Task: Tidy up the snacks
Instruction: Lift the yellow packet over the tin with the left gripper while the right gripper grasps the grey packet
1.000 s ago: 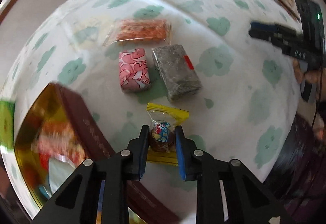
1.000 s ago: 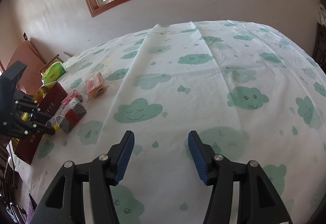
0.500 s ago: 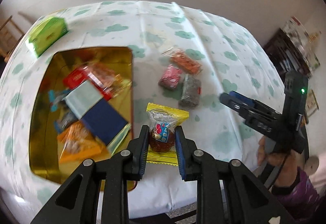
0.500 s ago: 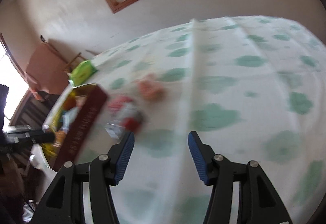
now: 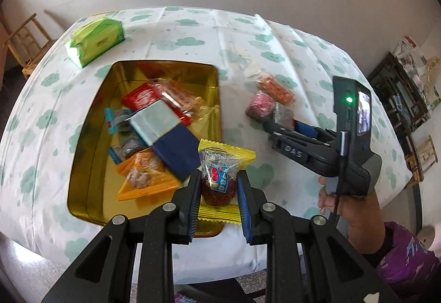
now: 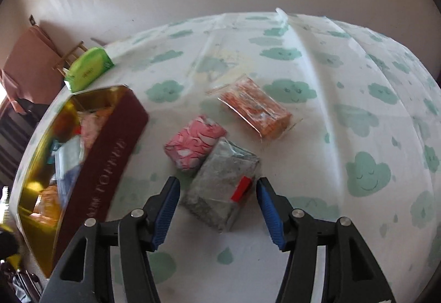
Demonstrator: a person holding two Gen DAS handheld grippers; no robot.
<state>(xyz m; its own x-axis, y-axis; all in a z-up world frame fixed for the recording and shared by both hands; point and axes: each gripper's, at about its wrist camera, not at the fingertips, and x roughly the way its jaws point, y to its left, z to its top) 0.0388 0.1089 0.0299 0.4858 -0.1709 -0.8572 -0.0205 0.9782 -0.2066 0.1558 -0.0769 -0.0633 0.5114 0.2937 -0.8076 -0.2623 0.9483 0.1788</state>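
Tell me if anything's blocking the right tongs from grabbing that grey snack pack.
Nothing visible stands in the way. The right tongs are open, with the grey snack pack lying on the tablecloth just ahead of the gap. The pink snack pack touches its far left corner, beside the path, not across it.

Table (image 6: pixel 317 137) with a white cloud-print cloth. On it: open gold tin (image 5: pixel 91 137) holding snacks, green box (image 5: pixel 95 40) near the far-left corner, and right of the tin an orange pack (image 6: pixel 255 110), pink pack (image 6: pixel 194 144), grey pack (image 6: pixel 223 187) clustered together.
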